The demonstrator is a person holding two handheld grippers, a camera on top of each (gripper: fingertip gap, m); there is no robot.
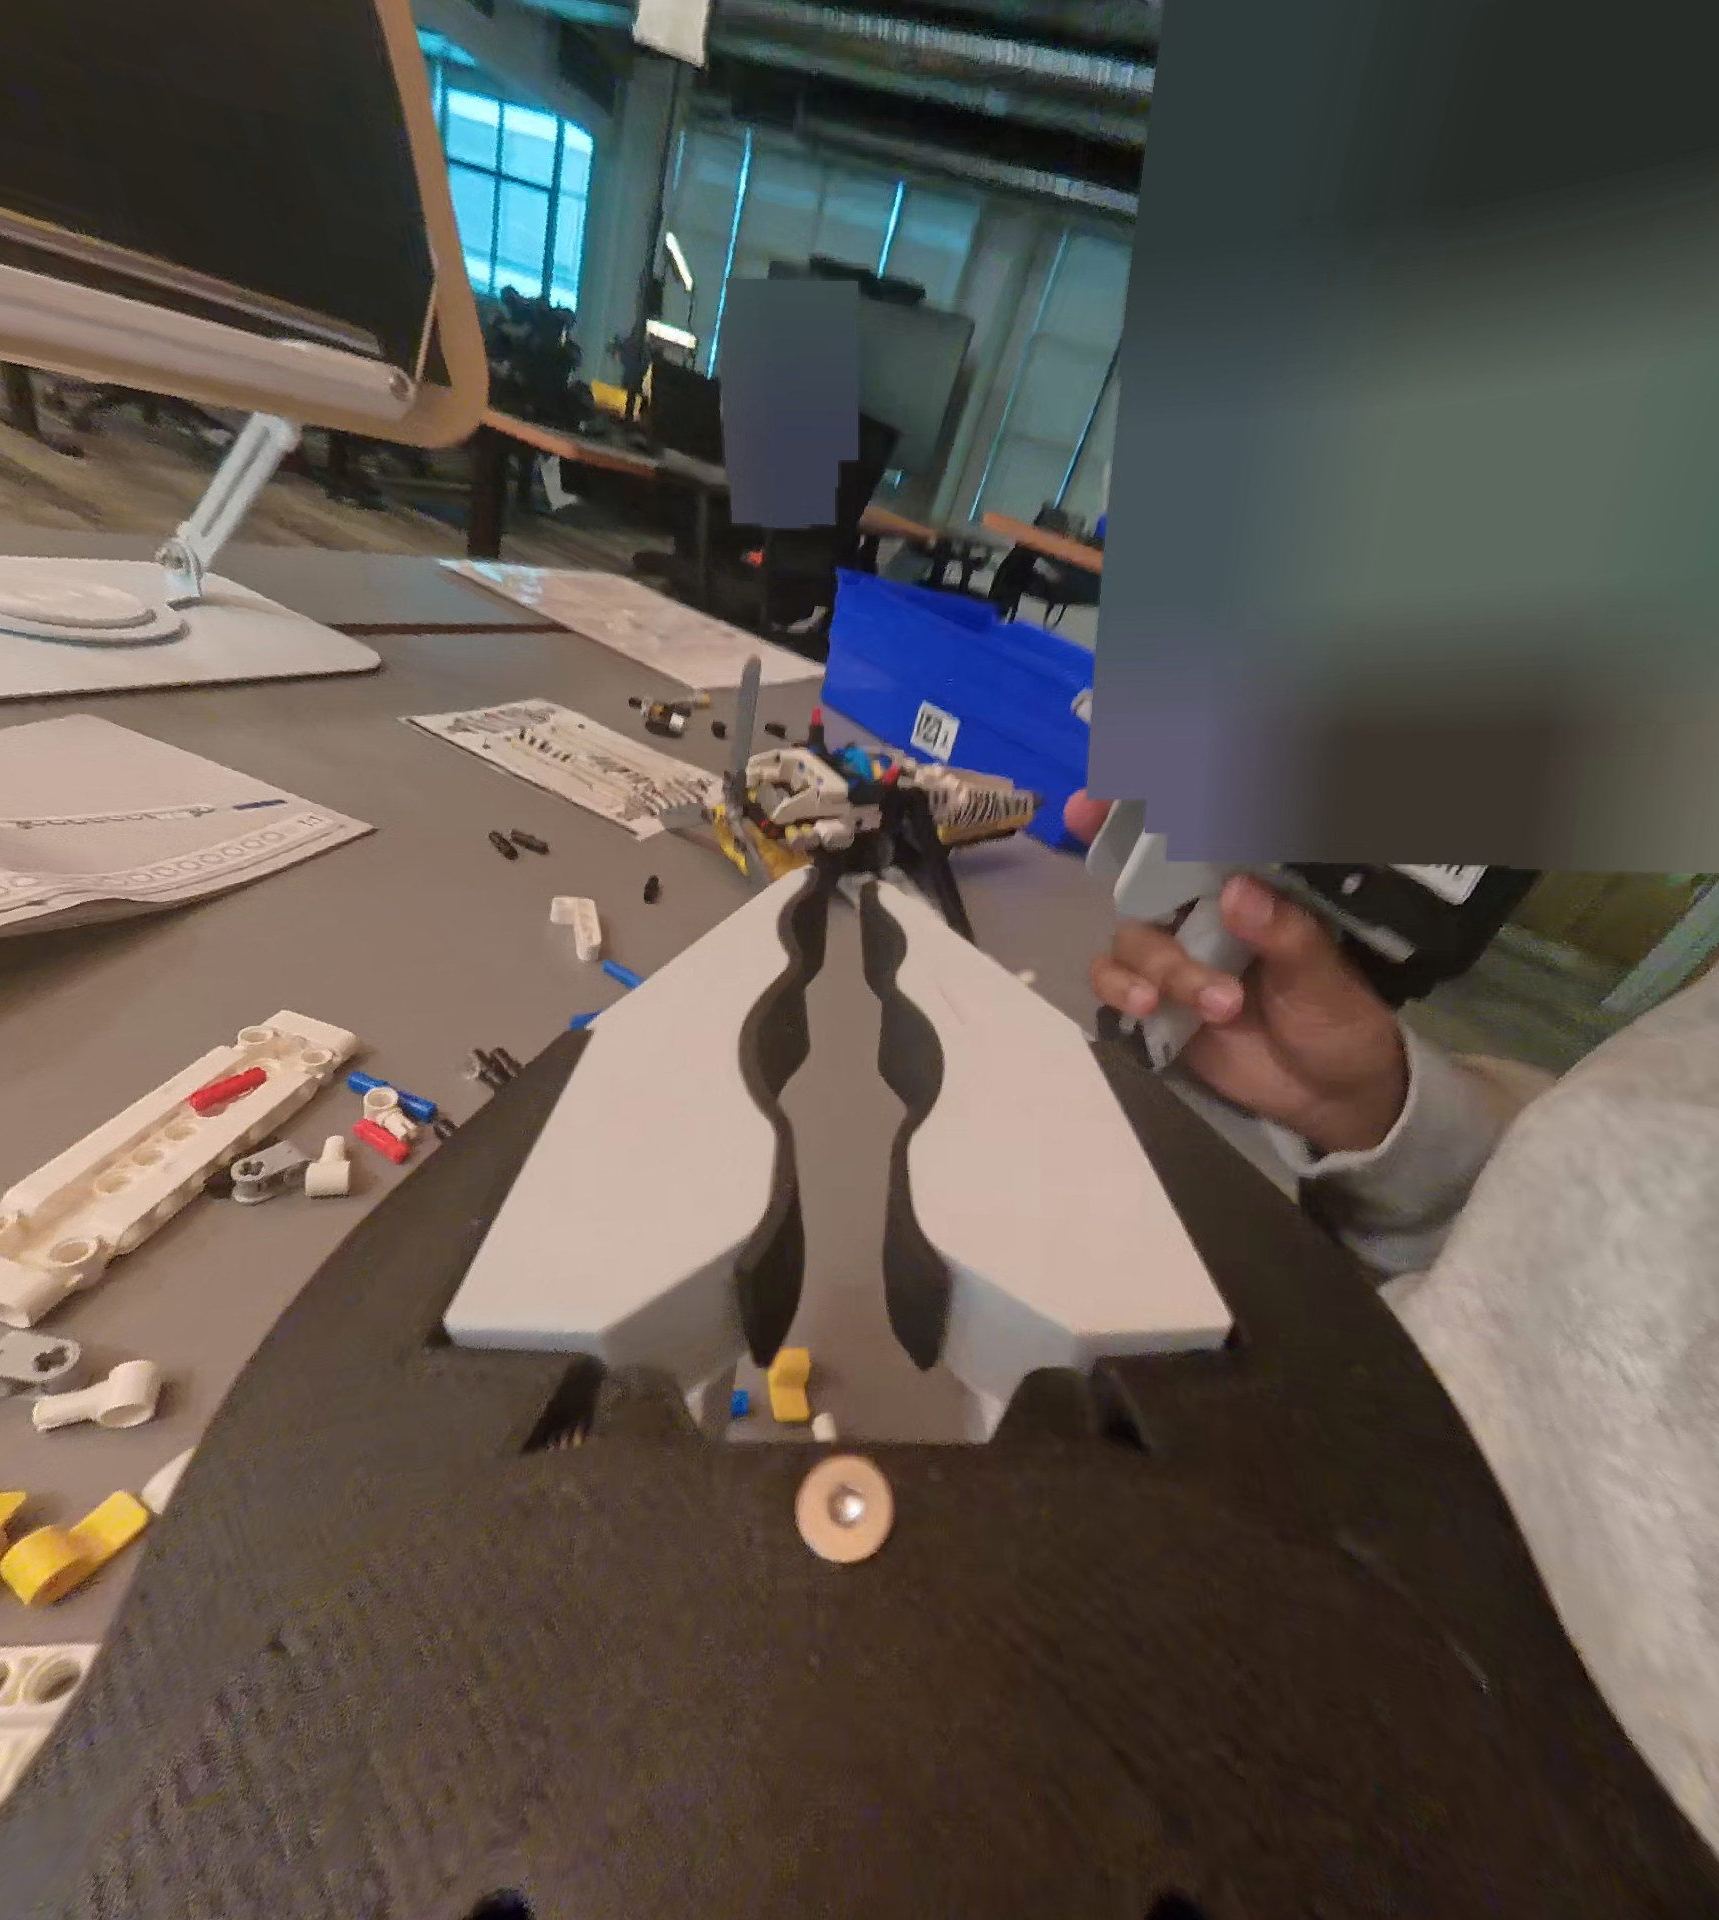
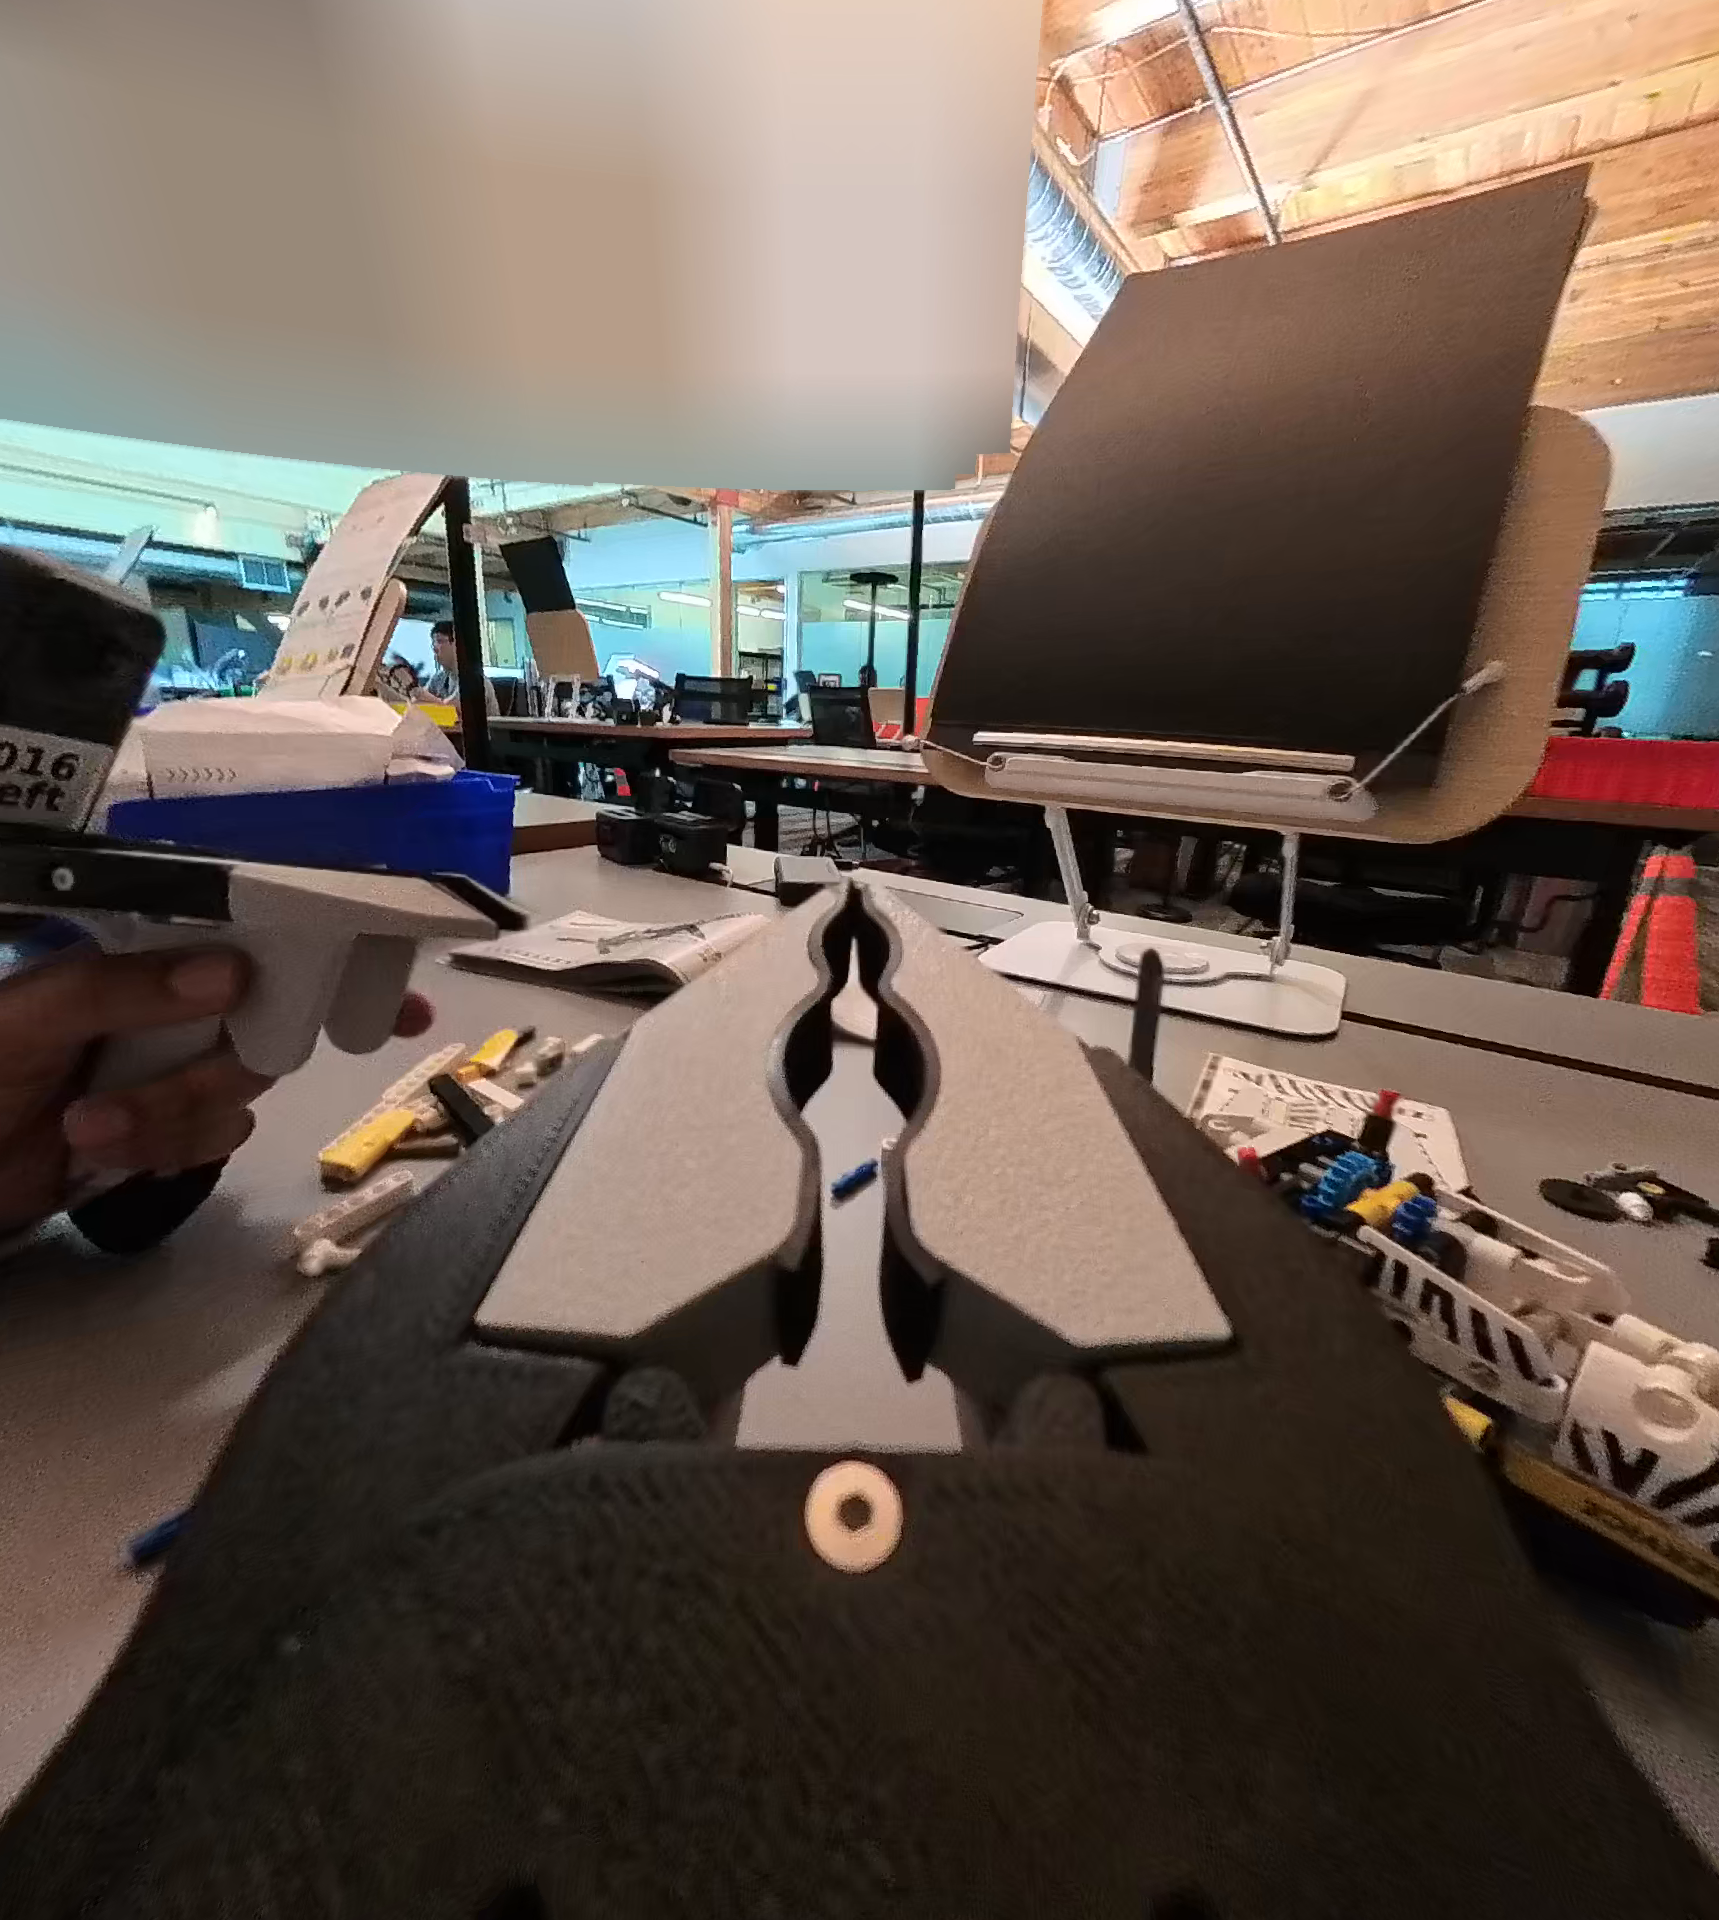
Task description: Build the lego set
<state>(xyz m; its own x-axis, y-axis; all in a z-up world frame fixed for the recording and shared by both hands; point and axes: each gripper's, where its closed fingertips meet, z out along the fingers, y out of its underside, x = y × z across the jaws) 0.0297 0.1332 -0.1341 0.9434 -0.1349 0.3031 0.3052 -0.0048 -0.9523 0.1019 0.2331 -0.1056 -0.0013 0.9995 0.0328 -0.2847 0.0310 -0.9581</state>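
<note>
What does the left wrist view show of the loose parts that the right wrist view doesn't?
Only the left wrist view shows the long white beam with a red pin, the grey and white connectors beside it, and a small yellow piece between the left gripper's fingers. Only the right wrist view shows black parts right of the model. Both show the striped model, blue bin and tablet stand.

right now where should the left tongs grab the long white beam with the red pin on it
Grip the white beam across its narrow width near the middle, clear of the red pin, coming straight down from above. It lies flat on the table, long and thin, so only its side edges likely suit the left tongs.
</note>
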